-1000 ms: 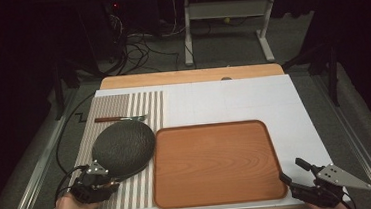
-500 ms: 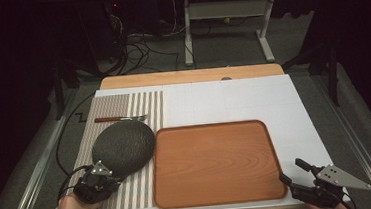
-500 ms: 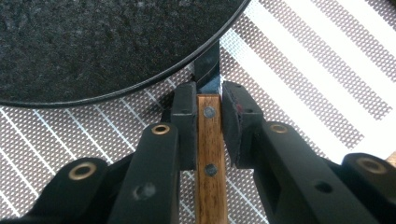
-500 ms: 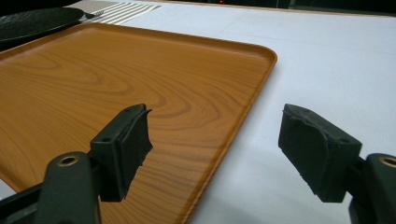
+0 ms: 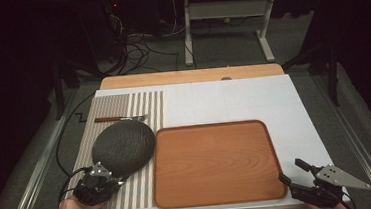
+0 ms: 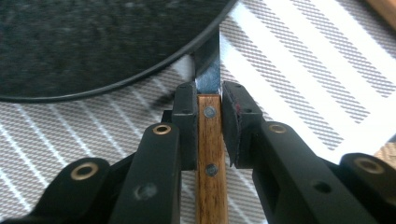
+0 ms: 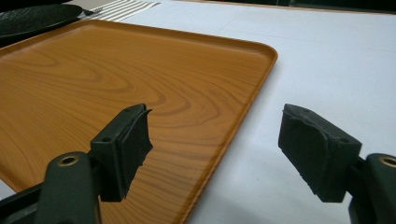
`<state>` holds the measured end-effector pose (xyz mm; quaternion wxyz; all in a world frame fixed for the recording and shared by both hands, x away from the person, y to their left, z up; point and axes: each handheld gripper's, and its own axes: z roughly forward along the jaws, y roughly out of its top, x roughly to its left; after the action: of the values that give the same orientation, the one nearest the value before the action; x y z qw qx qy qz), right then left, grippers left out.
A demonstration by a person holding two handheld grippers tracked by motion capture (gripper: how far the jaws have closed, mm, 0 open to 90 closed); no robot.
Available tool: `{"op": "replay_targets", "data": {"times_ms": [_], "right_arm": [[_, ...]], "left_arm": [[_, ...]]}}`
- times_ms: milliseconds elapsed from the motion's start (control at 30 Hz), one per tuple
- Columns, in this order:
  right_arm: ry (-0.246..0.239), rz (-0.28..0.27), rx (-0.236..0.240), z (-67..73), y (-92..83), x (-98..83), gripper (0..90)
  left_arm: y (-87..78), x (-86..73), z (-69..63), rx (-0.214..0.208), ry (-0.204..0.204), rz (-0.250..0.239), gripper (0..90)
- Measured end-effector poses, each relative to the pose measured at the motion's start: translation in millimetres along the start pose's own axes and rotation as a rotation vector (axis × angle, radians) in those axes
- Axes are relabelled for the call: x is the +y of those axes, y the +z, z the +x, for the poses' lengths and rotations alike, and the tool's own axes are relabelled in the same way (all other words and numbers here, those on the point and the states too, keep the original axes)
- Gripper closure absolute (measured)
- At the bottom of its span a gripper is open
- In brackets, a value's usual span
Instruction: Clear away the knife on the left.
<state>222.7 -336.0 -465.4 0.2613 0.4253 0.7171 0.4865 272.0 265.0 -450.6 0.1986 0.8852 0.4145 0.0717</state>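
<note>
Left gripper (image 6: 208, 112): just closed, clamped on wooden-handled steel knife (image 6: 210, 144) | knife: table's near-left corner, blade under dark oval plate (image 5: 123, 147) | right gripper (image 7: 215, 149): spread apart, near-right corner, beside wooden tray (image 5: 217, 162)

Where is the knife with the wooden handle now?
In the left gripper view, the knife sits between the left gripper jaws, its blade running under the dark plate.

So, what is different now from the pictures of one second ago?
The left tongs have just been closing and now grip the wooden knife handle beside the dark plate. The plate, the wooden tray, the utensil on the striped mat and the open right tongs stayed as they were.
</note>
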Motion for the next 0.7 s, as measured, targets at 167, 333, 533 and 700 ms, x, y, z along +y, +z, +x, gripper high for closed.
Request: {"op": "replay_targets", "data": {"times_ms": [167,333,533,700], "right_arm": [[-0.004,0.007,-0.004,0.3,0.7,-0.1,25.4],[-0.001,0.006,-0.003,0.0,0.5,-0.3,25.4],[-0.001,0.01,0.002,0.3,1.0,-0.2,25.4],[-0.008,0.009,0.002,0.6,0.8,-0.2,25.4]], "left_arm": [[0.0,-0.6,0.1,-0.007,-0.015,-0.01,72.9],[-0.2,-2.2,-0.5,-0.004,-0.013,-0.022,72.9],[-1.4,-3.4,-11.9,-0.028,-0.008,-0.028,72.9],[-2.9,-4.0,-17.4,-0.037,-0.005,-0.042,72.9]]}}
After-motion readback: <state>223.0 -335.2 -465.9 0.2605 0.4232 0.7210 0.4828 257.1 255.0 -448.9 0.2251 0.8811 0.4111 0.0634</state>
